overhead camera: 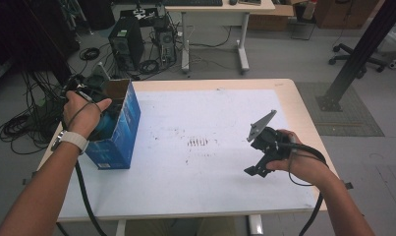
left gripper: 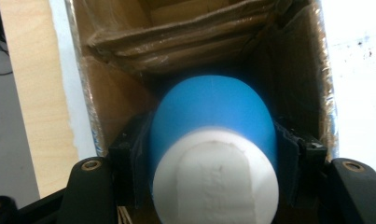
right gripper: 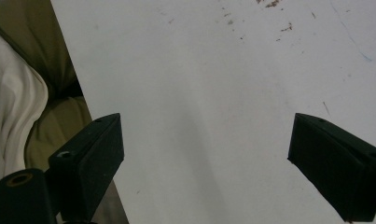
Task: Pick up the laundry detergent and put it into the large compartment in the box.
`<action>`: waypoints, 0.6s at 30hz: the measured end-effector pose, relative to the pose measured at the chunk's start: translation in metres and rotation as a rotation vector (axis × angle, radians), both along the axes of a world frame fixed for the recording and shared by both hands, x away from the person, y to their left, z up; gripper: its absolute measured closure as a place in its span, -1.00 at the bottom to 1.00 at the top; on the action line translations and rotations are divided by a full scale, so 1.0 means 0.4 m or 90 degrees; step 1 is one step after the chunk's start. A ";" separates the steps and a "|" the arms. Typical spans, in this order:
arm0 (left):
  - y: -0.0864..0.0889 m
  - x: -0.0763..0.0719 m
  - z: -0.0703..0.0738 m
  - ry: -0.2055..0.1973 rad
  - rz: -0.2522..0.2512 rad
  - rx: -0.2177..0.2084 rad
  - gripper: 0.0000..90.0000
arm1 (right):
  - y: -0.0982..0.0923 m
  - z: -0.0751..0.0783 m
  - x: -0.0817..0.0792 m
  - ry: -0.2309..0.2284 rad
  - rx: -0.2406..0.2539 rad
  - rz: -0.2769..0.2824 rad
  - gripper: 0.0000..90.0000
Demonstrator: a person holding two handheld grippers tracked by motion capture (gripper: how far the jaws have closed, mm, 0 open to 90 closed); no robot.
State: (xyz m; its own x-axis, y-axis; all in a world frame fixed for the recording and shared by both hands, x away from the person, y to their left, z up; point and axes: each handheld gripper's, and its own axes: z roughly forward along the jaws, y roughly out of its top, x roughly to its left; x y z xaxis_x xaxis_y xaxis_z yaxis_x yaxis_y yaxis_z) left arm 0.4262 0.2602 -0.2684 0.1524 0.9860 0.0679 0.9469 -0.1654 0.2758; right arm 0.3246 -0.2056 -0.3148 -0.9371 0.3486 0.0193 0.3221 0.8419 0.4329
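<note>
1. The left gripper point(left gripper: 213, 158) is clamped on a blue object with a white end point(left gripper: 213, 140), its pads pressing both sides, and holds it down inside the open top of the blue cardboard box point(overhead camera: 118, 129), which stands at the table's nine o'clock side in the high view.
2. To do the lowering well, the person should keep the object centred between the brown inner walls and bring it straight down until it rests on something before letting go.
3. The folded inner flaps point(left gripper: 185, 32) at twelve o'clock in the left gripper view look like the likeliest snag; the side walls sit close to both jaws, so spreading room is tight.
4. The box stands near the table's left edge point(overhead camera: 53, 142), so a sideways push could shift it outward.
5. The right gripper point(right gripper: 204, 158) hangs with its jaws wide apart and nothing between them, over the bare white tabletop point(overhead camera: 210, 147) at about four o'clock, with open room all around.
</note>
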 end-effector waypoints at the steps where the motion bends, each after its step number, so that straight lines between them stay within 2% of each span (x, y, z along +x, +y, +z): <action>1: 0.001 0.000 -0.003 0.000 -0.002 0.000 -0.17 | 0.000 -0.001 0.000 0.001 0.000 0.000 -0.77; 13: -0.001 0.002 -0.015 0.002 -0.006 0.001 -0.17 | -0.003 -0.006 0.001 0.002 0.002 -0.003 -0.77; 18: 0.006 0.007 -0.016 0.003 -0.006 -0.007 -0.17 | -0.005 -0.009 -0.001 0.004 0.001 -0.003 -0.77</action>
State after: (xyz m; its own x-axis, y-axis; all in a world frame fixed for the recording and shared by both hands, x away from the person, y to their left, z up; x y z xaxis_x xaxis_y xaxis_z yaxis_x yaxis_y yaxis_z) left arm 0.4289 0.2626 -0.2749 0.1619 0.9852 0.0561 0.9467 -0.1711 0.2729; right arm 0.3242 -0.2078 -0.3184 -0.9354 0.3527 0.0252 0.3284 0.8400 0.4320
